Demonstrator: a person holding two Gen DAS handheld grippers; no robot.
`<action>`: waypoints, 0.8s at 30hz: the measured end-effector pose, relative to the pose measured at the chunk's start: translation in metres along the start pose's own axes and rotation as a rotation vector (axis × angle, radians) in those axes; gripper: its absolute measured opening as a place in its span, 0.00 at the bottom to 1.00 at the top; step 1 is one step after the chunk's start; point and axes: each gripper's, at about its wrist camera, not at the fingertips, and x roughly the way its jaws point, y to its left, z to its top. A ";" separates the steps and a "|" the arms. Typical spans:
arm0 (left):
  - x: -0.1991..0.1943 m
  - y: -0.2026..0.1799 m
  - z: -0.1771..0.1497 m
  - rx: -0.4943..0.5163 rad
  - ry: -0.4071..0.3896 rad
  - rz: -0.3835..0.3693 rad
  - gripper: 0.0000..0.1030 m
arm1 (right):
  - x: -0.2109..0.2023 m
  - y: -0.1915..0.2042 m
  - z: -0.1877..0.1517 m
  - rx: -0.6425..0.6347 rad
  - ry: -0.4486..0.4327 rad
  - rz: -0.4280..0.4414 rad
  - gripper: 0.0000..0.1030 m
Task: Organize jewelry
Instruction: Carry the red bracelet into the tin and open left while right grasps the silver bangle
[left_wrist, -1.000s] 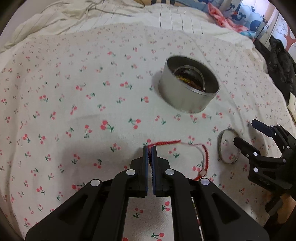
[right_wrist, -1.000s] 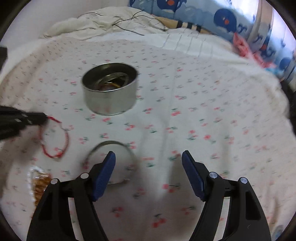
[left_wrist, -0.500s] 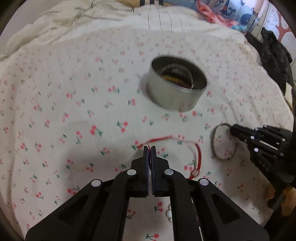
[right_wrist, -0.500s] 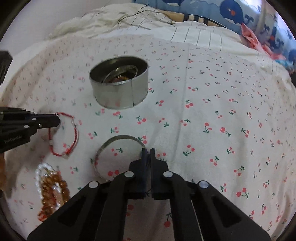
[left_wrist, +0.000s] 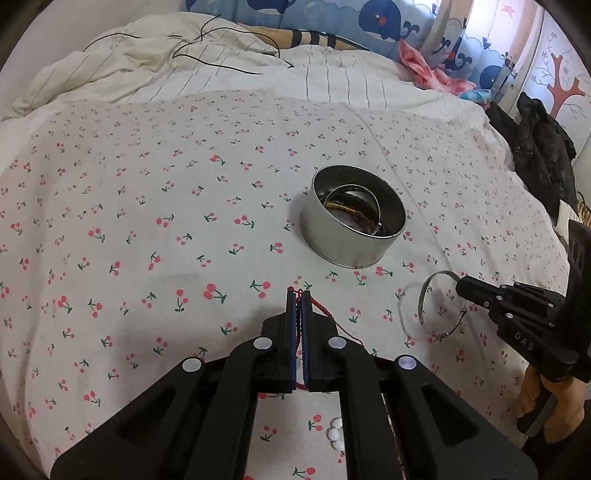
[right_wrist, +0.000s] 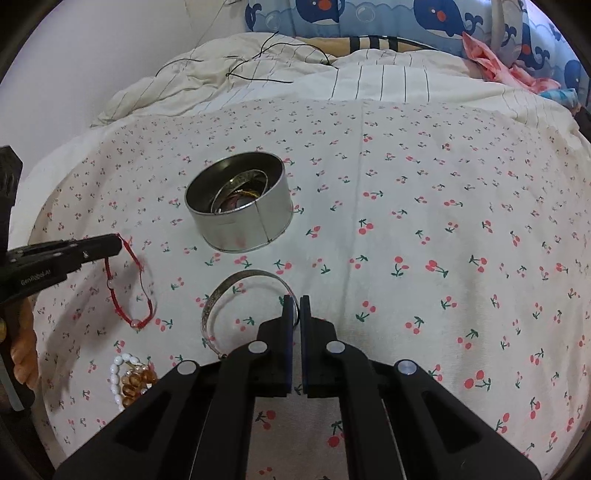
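The red cord bracelet (right_wrist: 127, 284) hung from the tips of the left gripper (left_wrist: 298, 295), its loop and small clear bead dangling just above the cherry-print sheet (left_wrist: 147, 206). The silver bangle (right_wrist: 229, 295) was pinched at its rim by the right gripper (right_wrist: 296, 301), most of the band apparently lying on the sheet. Beyond both stood the round metal tin (left_wrist: 352, 221), already holding several bangles. Near the sheet's edge lay a white bead strand (right_wrist: 117, 376) beside an amber bead bracelet (right_wrist: 135, 380), both untouched.

Judging from this, the cord could slip free, since only a thin strand sat between the pads, or its hanging loop could snag the tin's rim on the way in. The bangle, gripped at one edge, might pivot or swing and knock the tin or drop short. Both grippers heading for the same tin could also crowd each other.

The left jaws were clenched on the red cord. The right jaws, having just closed, were clamped on the bangle's rim with almost no gap showing.
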 end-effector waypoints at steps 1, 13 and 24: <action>0.000 0.000 0.000 0.000 -0.002 -0.005 0.02 | -0.001 0.000 0.001 0.001 -0.005 0.002 0.04; -0.031 -0.026 0.008 0.090 -0.092 -0.057 0.02 | -0.017 -0.008 0.008 0.072 -0.059 0.056 0.04; -0.050 -0.075 0.054 0.134 -0.136 -0.066 0.02 | -0.031 -0.018 0.012 0.116 -0.100 0.075 0.04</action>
